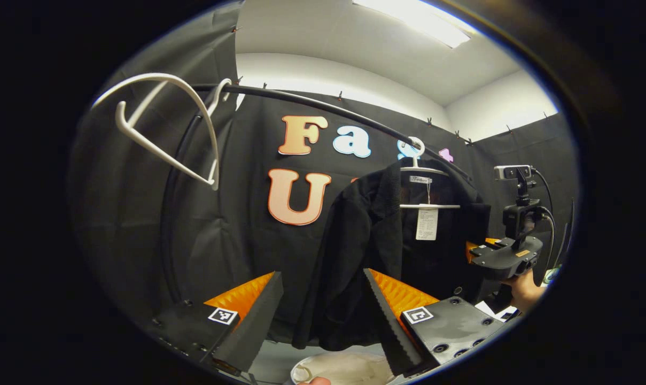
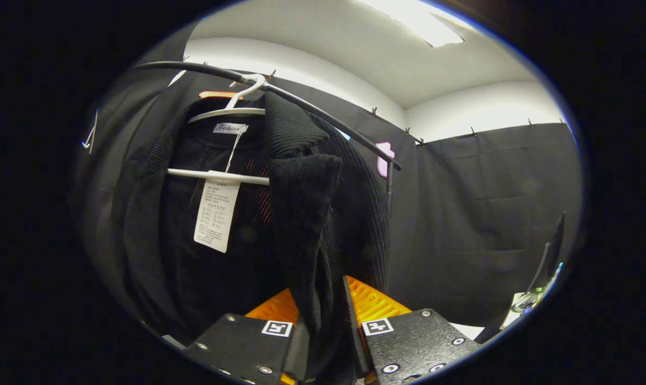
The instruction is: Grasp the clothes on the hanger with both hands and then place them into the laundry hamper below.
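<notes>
Your right gripper (image 2: 323,326) pinches the black corduroy jacket's (image 2: 312,214) front edge between its fingers. Your left gripper's (image 1: 323,315) fingers stand wide before the jacket's hem.

A black rail (image 1: 323,107) carries two white hangers: a bare hanger (image 1: 165,125) at one end and a hanger (image 1: 427,171) holding a black jacket (image 1: 365,251).

A black ribbed fabric jacket (image 2: 323,214) hangs open on a white plastic hanger (image 2: 221,174) straight ahead of the right gripper (image 2: 323,331), its front edge between that gripper's fingers. A round white laundry hamper (image 1: 344,369) lies below the left gripper (image 1: 323,315).
</notes>
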Available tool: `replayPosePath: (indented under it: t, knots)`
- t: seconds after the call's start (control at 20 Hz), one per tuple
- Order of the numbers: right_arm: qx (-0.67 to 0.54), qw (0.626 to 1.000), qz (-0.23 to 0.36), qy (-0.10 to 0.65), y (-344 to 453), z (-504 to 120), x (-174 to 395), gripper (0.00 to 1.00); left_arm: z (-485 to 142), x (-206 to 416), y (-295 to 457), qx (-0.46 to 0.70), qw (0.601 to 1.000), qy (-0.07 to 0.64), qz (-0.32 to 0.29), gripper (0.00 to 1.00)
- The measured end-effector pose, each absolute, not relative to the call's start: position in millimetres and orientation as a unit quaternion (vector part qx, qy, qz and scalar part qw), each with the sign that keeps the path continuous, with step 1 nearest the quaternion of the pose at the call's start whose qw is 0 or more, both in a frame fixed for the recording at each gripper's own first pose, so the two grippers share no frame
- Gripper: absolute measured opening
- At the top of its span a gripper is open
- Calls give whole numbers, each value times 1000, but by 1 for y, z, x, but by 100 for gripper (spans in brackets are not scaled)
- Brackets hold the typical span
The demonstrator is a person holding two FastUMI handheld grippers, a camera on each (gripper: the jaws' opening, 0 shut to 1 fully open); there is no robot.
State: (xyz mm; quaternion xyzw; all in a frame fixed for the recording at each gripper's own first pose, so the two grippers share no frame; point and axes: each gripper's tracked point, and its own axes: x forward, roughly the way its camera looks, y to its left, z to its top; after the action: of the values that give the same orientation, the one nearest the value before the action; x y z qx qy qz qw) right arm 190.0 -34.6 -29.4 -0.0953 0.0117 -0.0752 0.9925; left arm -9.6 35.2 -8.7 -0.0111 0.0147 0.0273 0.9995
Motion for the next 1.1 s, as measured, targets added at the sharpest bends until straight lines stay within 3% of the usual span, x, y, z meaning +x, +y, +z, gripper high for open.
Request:
replayPosePath:
  t: [0.05,0.1,0.2,0.3,0.35,0.45,0.5,0.75,0.85,0.9,1.1]
  knots:
    - [-94,993,-70,12,-35,-28,187,19,-8,-4,28,-13,1000,13,17,96]
    - [-95,993,-65,9,-35,-24,181,20,-7,3,21,-14,1000,13,6,96]
    - [-94,994,-48,-2,-30,-11,172,7,-8,17,0,-26,999,13,-23,96]
    - [-94,995,-29,-10,-24,0,162,16,-11,35,-24,-48,997,17,-55,96]
    - [-95,995,-22,-13,-21,4,158,11,-12,48,-34,-54,996,19,-65,96]
    - [-96,995,-12,-13,-18,8,151,15,-14,73,-48,-47,996,18,-71,96]
    - [-92,996,-7,-13,-18,9,148,11,-11,87,-51,-42,997,12,-56,100]
    - [-75,997,11,-13,-17,13,147,11,-12,155,-89,-26,999,-14,-33,97]
    - [-72,997,17,-11,-17,13,147,15,-15,168,-88,-19,1000,-22,-1,96]
    - [-69,997,20,-9,-16,12,148,11,-18,173,-76,-11,999,-25,45,93]
    - [-58,998,26,-2,-15,10,152,11,-36,192,-51,38,991,-33,122,100]
